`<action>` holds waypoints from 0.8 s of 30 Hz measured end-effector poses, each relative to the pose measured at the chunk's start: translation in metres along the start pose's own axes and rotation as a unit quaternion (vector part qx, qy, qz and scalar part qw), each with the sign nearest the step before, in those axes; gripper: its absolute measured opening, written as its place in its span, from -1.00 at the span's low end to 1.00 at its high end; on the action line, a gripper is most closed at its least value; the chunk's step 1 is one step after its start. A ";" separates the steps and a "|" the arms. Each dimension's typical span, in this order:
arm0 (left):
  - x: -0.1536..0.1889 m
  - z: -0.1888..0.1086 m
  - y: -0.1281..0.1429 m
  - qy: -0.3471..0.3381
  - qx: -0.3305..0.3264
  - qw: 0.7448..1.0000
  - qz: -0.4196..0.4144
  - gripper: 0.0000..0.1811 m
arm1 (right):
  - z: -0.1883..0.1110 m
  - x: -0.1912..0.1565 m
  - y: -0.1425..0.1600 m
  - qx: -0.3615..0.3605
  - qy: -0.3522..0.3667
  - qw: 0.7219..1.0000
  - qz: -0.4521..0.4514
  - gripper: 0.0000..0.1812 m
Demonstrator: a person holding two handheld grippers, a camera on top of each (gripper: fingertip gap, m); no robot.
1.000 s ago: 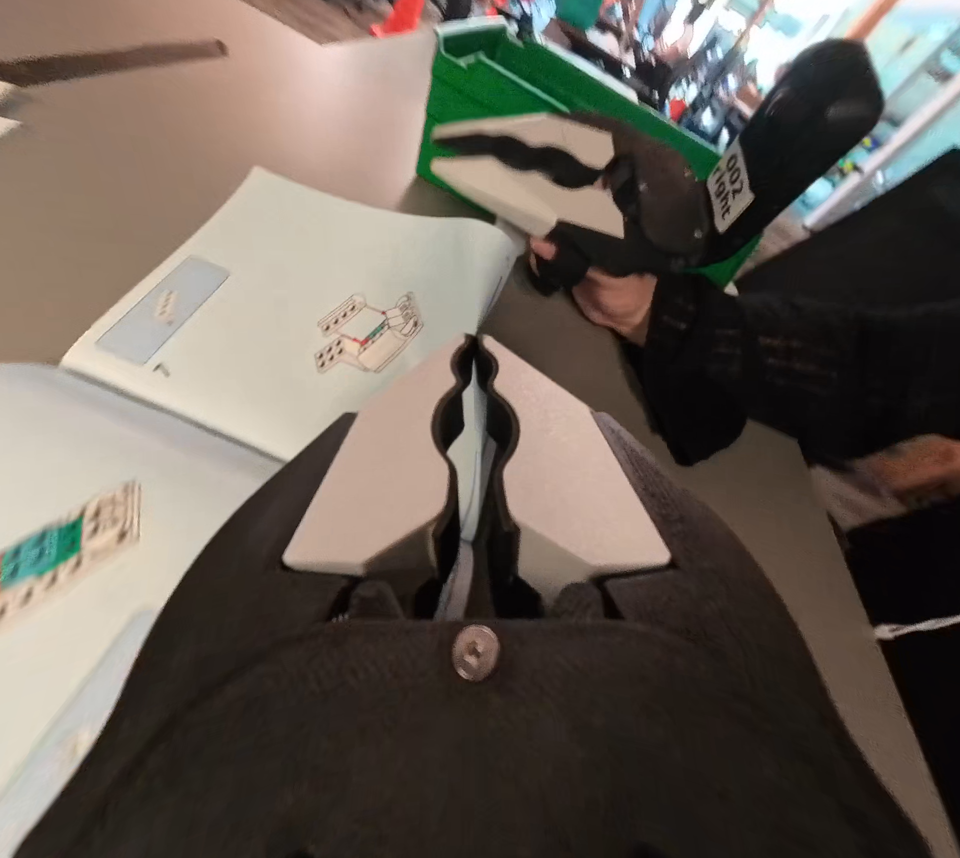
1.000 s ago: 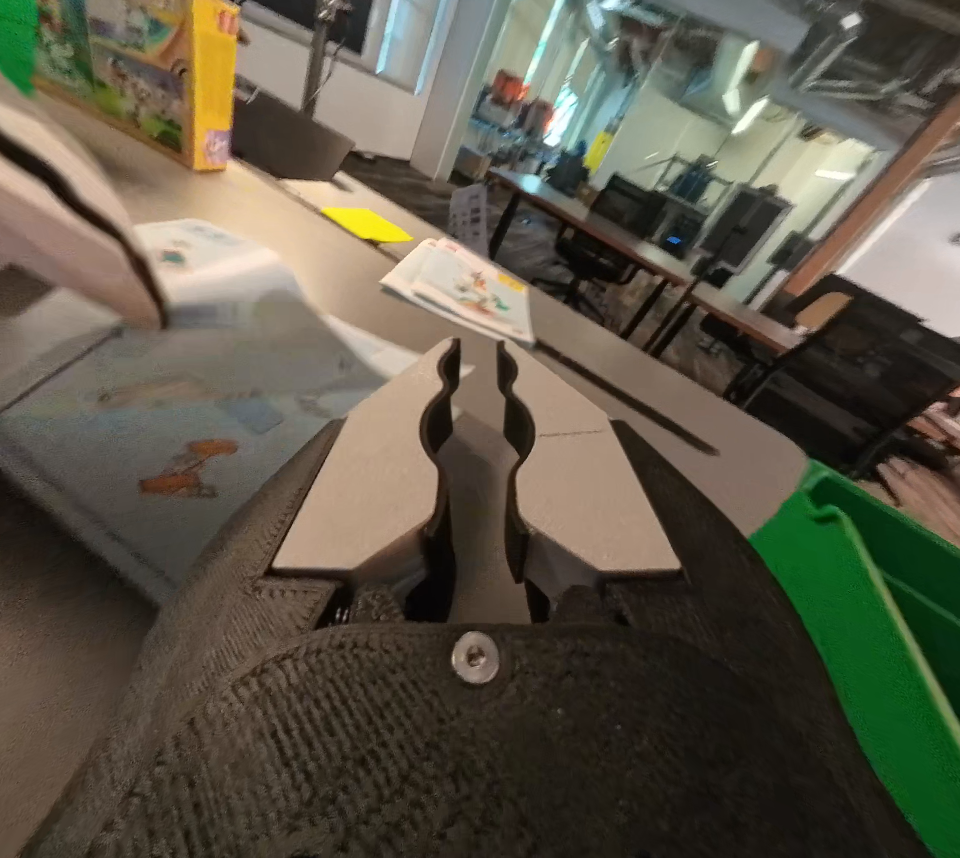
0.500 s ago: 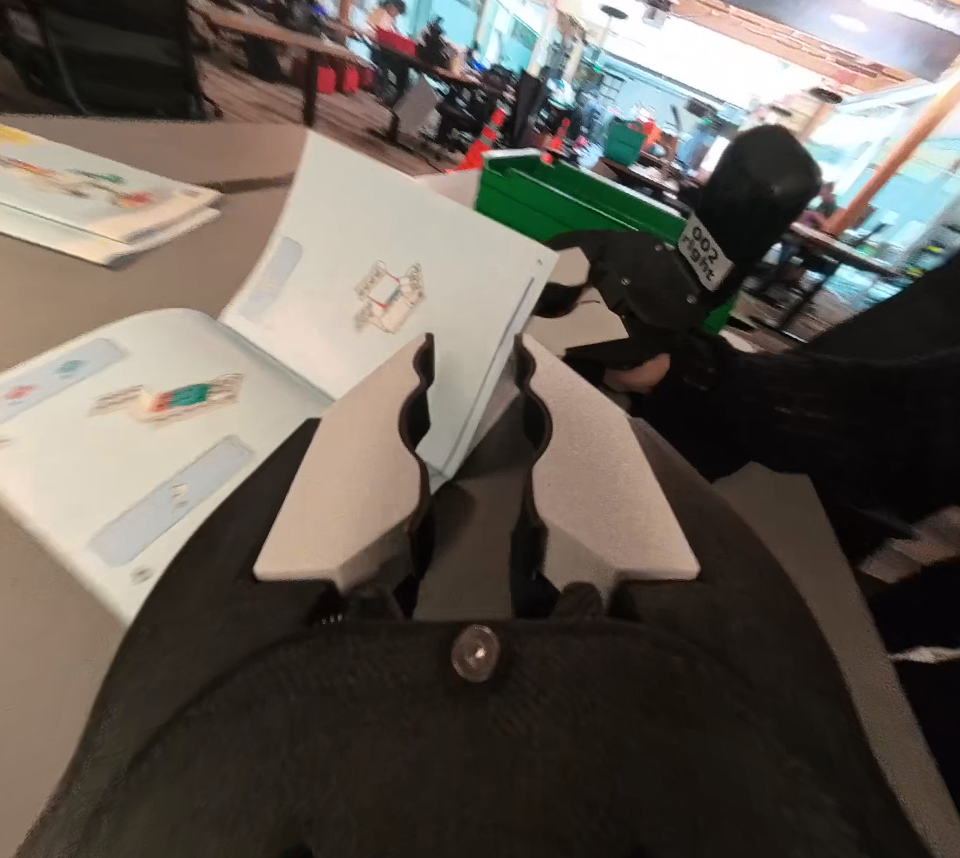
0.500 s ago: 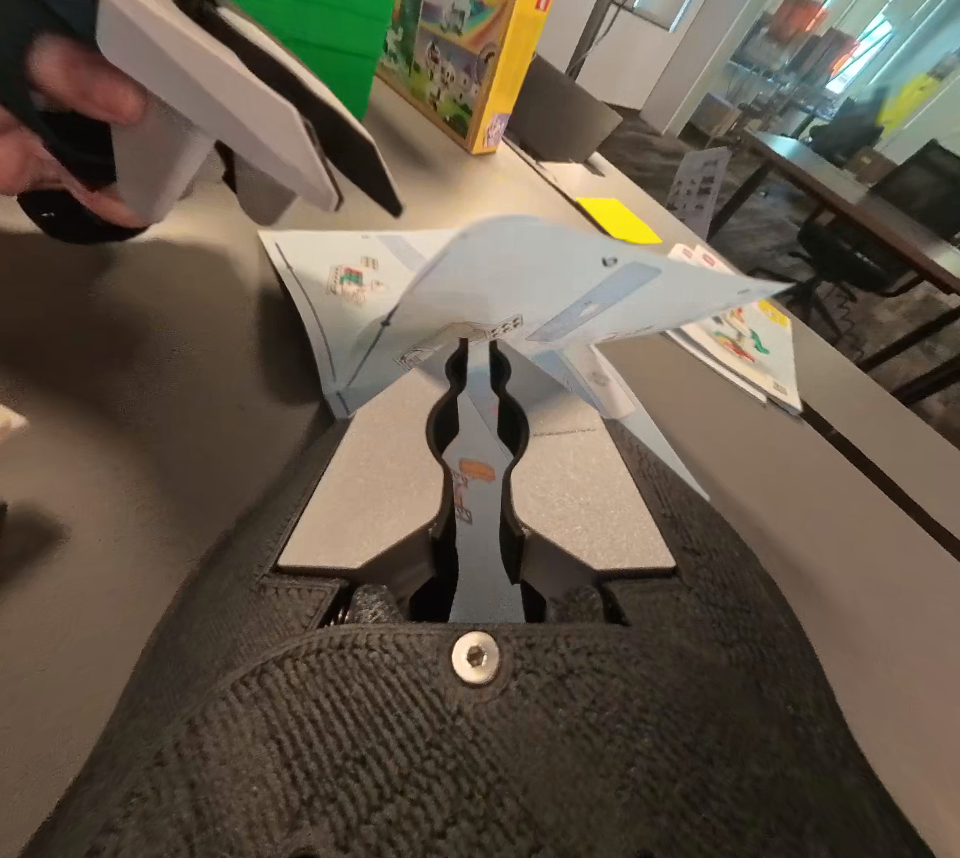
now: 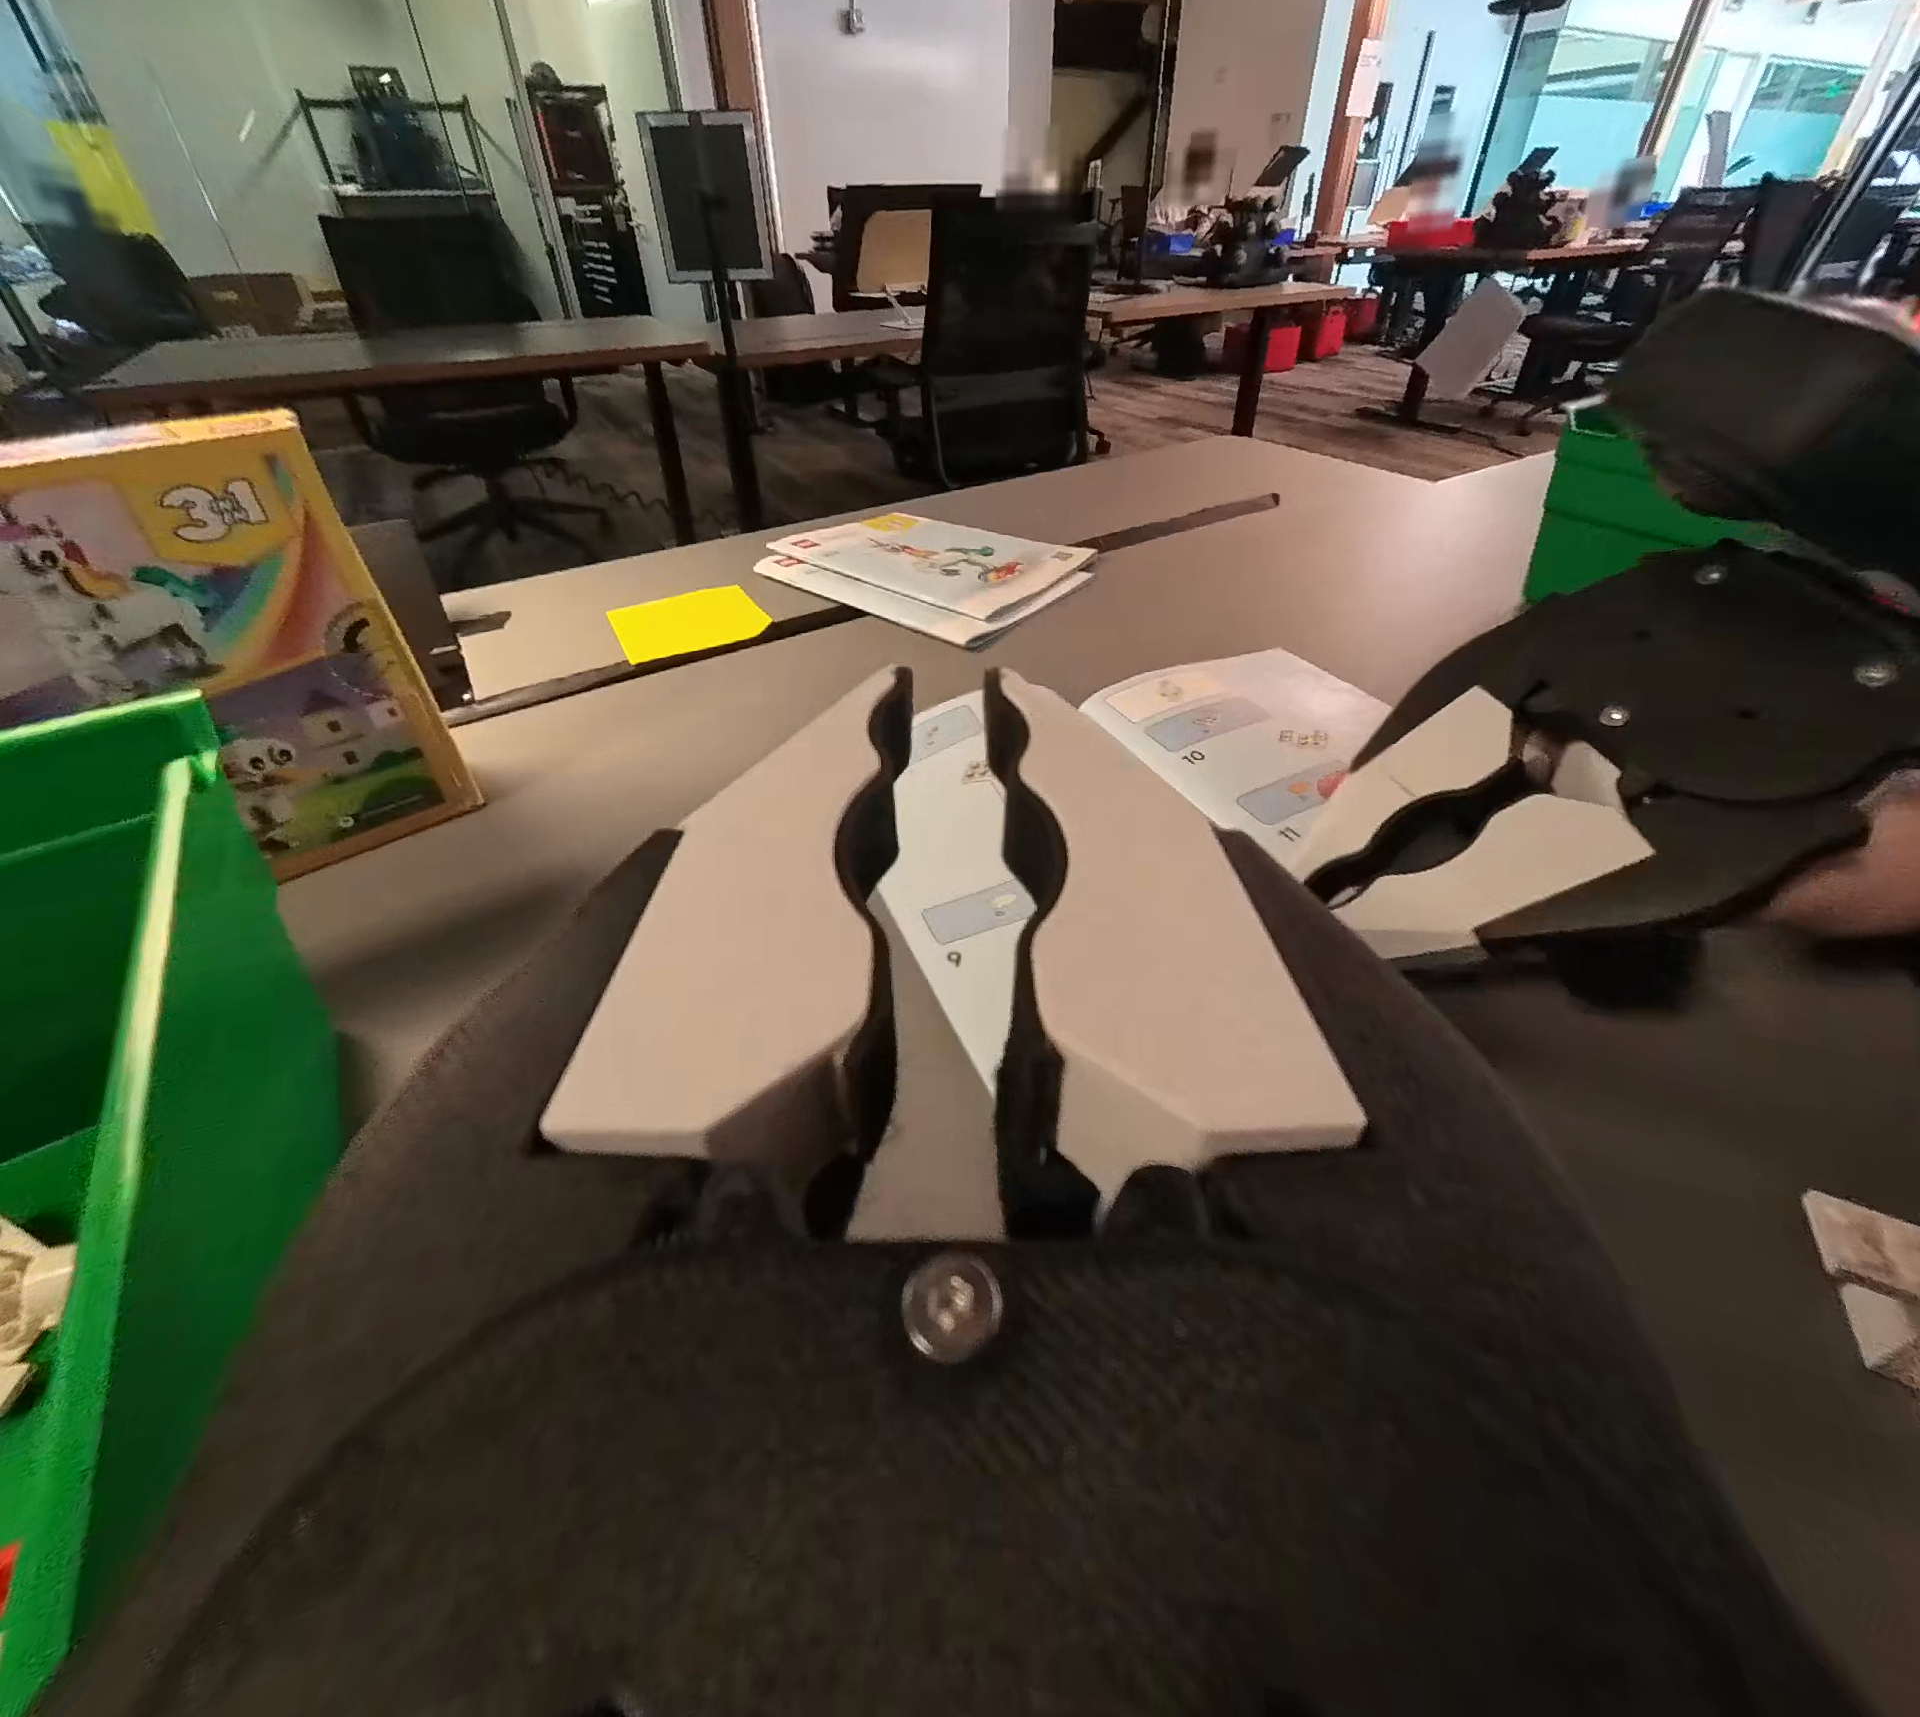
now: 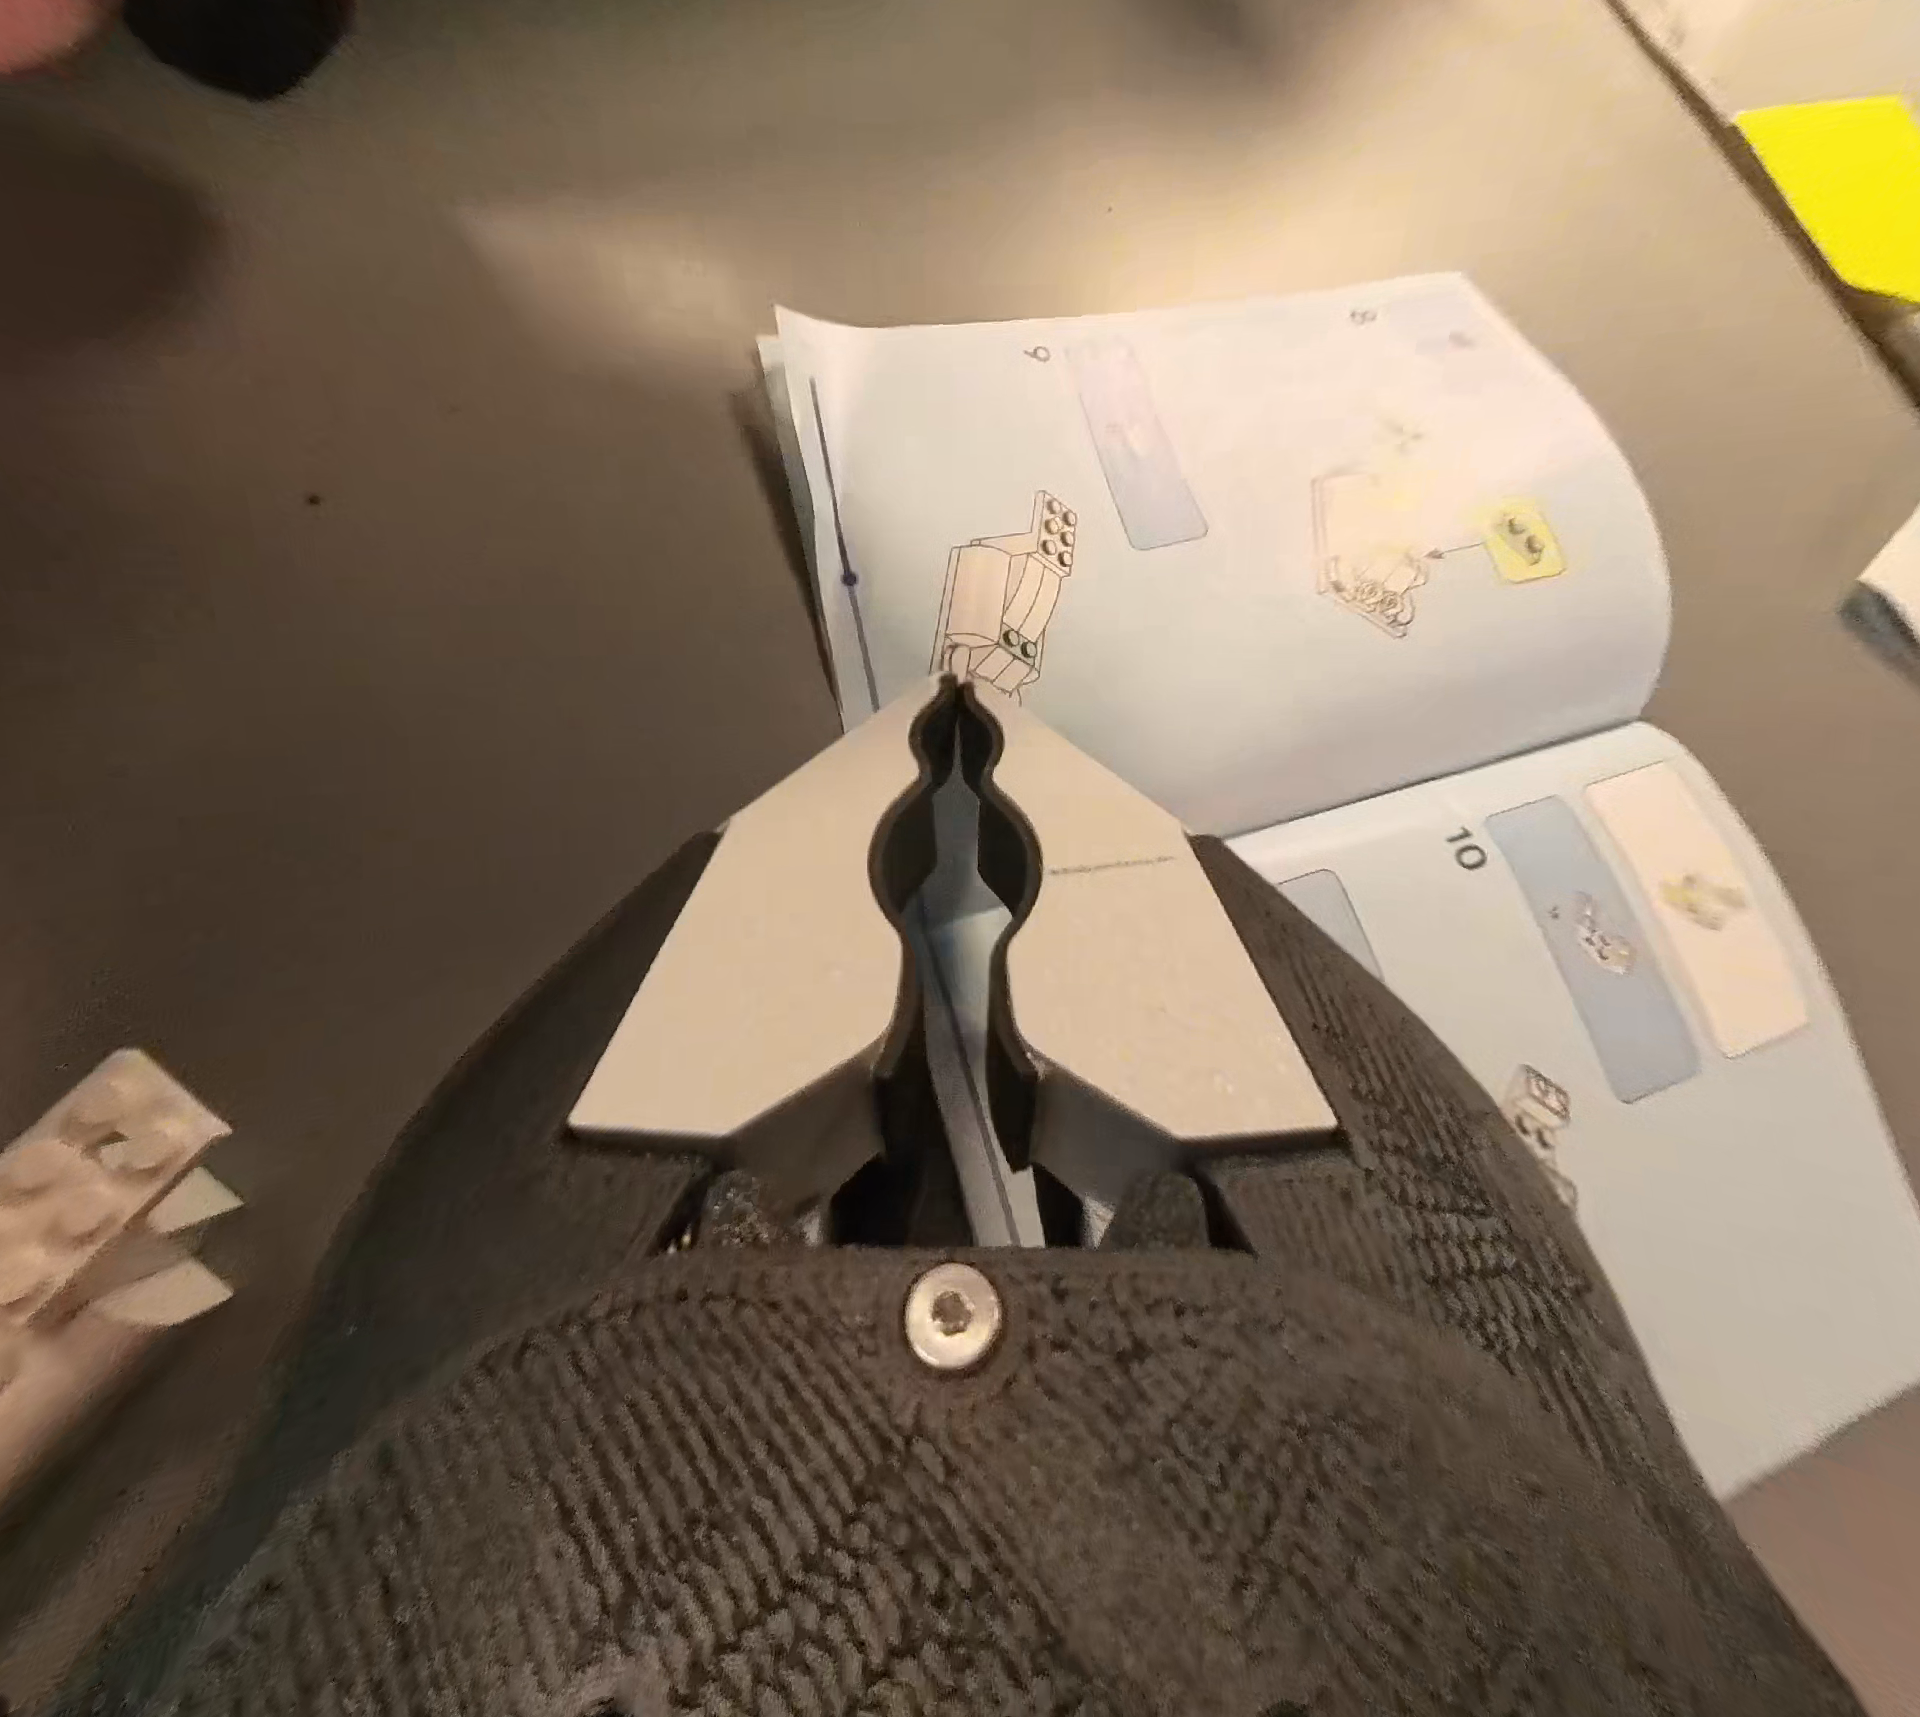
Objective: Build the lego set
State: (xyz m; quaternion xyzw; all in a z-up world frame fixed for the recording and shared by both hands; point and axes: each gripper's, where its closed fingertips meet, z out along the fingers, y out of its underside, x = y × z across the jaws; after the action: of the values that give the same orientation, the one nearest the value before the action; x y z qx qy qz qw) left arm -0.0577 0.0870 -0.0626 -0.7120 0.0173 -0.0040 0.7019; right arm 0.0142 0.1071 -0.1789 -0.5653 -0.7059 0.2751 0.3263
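Two hand-held grippers were in view: the left hand-held gripper and the right hand-held gripper. On the tabletop lay one open instruction booklet, and farther off two closed booklets stacked together. There was one yellow sticky note and one lego box. Two green bins showed, one at the left and one at the right. One small cluster of pale lego plates sat near the tabletop's front; the count of plates in it could not be told.
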 end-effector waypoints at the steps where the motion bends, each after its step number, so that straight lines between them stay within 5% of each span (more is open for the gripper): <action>1: 0.001 -0.001 -0.002 0.002 0.007 1.000 -0.001 -0.88 | 0.000 0.001 0.000 0.000 -0.005 1.000 0.013 -0.99; 10: 0.008 -0.005 0.001 0.029 -0.001 0.999 -0.016 -0.93 | -0.015 -0.011 0.010 0.007 -0.106 0.993 0.050 -0.88; 16: 0.066 -0.004 0.047 0.190 -0.159 0.969 0.017 -1.00 | -0.031 -0.017 0.021 0.008 -0.128 0.991 0.033 -0.89; 19: 0.077 -0.006 0.086 0.201 -0.254 0.943 0.077 -1.00 | -0.033 -0.019 0.022 0.009 -0.131 0.991 0.026 -0.85; 24: 0.078 -0.010 0.116 0.190 -0.318 0.915 0.163 -1.00 | -0.039 -0.019 0.015 0.045 -0.098 0.994 -0.022 -0.79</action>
State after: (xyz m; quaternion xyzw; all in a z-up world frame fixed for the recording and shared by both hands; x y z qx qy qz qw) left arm 0.0179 0.0734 -0.1797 -0.8707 0.2664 -0.0190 0.4130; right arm 0.0569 0.0922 -0.1683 -0.5052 -0.7333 0.3533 0.2867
